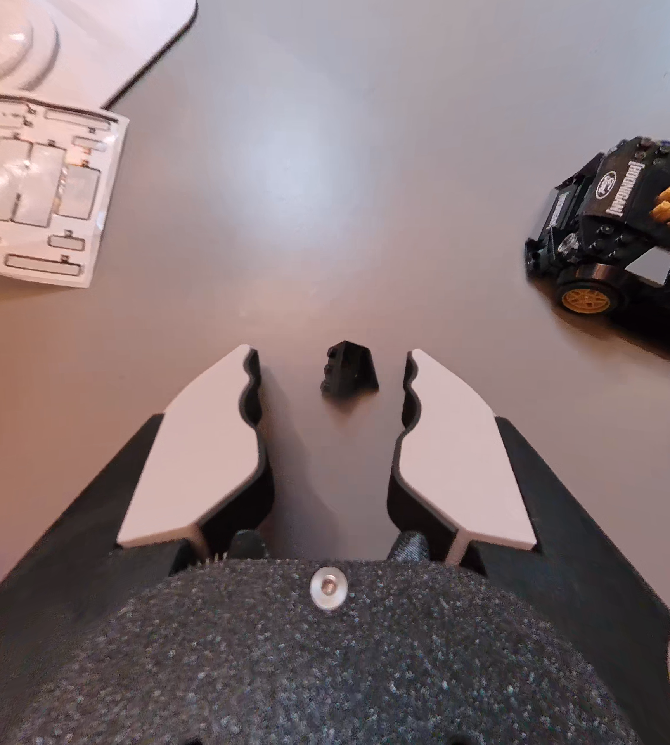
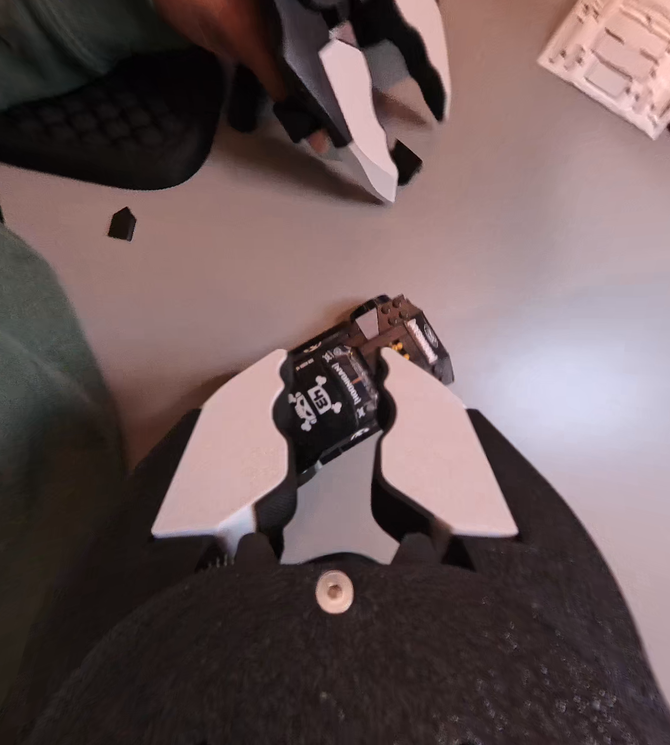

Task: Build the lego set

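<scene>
A black lego car (image 1: 623, 225) with gold wheels and gold engine pipes sits on the grey table at the right. A small black lego piece (image 1: 348, 373) lies on the table between the tips of my left gripper (image 1: 331, 354), which is open and not touching it. In the right wrist view my right gripper (image 2: 333, 354) is shut on the lego car (image 2: 335, 403), one finger on each side of its roof. The left gripper (image 2: 389, 121) shows farther off, with the small black piece (image 2: 405, 161) by its tip.
A sticker sheet (image 1: 31, 193) lies at the left, and also shows in the right wrist view (image 2: 623, 56). A white tray (image 1: 123, 44) lies behind it. Another small black piece (image 2: 121, 224) lies near the table edge. A green sleeve (image 2: 14, 363) and a black chair (image 2: 95, 125) are at the left.
</scene>
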The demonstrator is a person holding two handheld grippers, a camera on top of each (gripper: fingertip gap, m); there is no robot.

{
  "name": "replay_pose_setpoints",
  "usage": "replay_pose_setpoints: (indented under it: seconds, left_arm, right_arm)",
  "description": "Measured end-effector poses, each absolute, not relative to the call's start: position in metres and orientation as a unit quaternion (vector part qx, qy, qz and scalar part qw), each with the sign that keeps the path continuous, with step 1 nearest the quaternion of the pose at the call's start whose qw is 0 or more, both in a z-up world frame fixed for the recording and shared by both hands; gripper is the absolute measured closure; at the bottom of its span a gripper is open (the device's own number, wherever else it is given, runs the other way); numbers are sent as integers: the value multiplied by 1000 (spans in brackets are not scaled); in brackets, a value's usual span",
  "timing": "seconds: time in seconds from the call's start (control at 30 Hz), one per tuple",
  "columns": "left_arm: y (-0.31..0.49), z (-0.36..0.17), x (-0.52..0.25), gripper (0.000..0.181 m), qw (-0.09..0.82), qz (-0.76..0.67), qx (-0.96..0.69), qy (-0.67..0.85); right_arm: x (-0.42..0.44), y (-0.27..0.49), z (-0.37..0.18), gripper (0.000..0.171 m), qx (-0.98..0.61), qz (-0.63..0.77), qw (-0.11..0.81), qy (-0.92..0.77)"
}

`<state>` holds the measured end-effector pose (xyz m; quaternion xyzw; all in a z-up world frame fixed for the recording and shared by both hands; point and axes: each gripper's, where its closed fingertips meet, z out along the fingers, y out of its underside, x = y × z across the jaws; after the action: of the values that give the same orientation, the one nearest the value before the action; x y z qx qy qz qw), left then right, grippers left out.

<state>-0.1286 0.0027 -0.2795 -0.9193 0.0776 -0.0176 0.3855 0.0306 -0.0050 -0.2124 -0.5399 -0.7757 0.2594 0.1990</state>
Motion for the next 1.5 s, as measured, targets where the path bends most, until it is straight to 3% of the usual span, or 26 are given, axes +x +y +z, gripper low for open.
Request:
replay_pose_setpoints:
  seconds: [0.13, 0.27, 0.63, 0.93, 1.13, 1.5]
  left_arm:
    - [5, -267, -126, 106, 404, 9, -910, 92]
    - [6, -250, -117, 106, 429, 9, -897, 105]
    - [-6, -221, -82, 112, 465, -15, -867, 181]
    - [-20, -215, -85, 116, 477, -2, -859, 185]
    - [-18, -222, -81, 117, 472, -7, -861, 189]
    - [-12, -239, -102, 119, 460, -7, -877, 139]
  right_arm:
    - [46, -1, -227, 89, -649, 244, 221, -685]
    - [51, -5, -241, 79, -726, 252, 226, -599]
    - [49, -2, -270, 97, -790, 126, 187, -570]
    - [52, 3, -273, 99, -760, 108, 154, -623]
    - [57, 12, -268, 99, -630, 108, 102, -762]
    - [33, 21, -254, 100, -231, 116, 54, -965]
